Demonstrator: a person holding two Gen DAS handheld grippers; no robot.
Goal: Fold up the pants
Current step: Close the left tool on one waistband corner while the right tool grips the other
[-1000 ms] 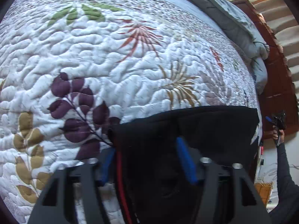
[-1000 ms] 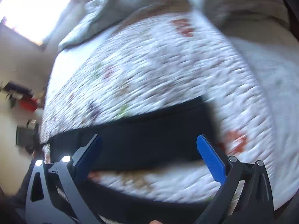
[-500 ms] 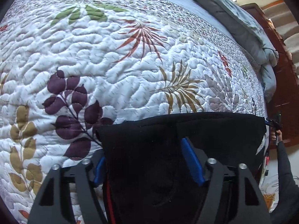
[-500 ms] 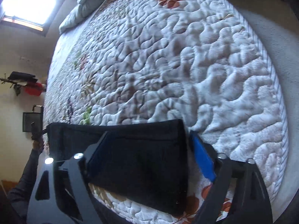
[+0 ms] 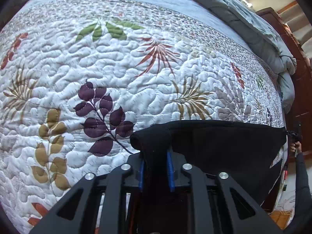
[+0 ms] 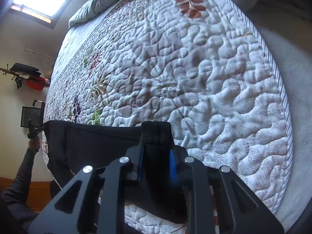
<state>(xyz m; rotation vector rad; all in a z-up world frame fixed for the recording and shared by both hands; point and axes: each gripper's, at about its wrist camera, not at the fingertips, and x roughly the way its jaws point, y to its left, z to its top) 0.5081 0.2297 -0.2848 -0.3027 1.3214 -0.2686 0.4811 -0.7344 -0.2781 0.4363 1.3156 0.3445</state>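
Black pants [image 5: 224,146] lie stretched along the near edge of a leaf-patterned quilt [image 5: 117,68]. My left gripper [image 5: 155,156] is shut on one end of them, and the cloth bunches into a roll above its blue pads. In the right wrist view the pants [image 6: 93,140] run off to the left. My right gripper [image 6: 157,150] is closing on their other end, with a fold of cloth pinched between the pads. Each view shows the other gripper far off in a hand, the right gripper [image 5: 294,132] and the left gripper [image 6: 33,130], at the pants' opposite corner.
The quilt [image 6: 195,78] covers a bed, with a grey duvet [image 5: 243,19] heaped at its head. Dark wooden furniture [image 5: 292,58] stands beyond the bed. Clothes hang on the wall [image 6: 36,82] at the left. Pale carpet [image 6: 296,87] borders the quilt's right edge.
Both grippers have gone from wide apart to closed on the pants' ends. The right one came down onto the cloth. The left end has bunched and lifted a little.
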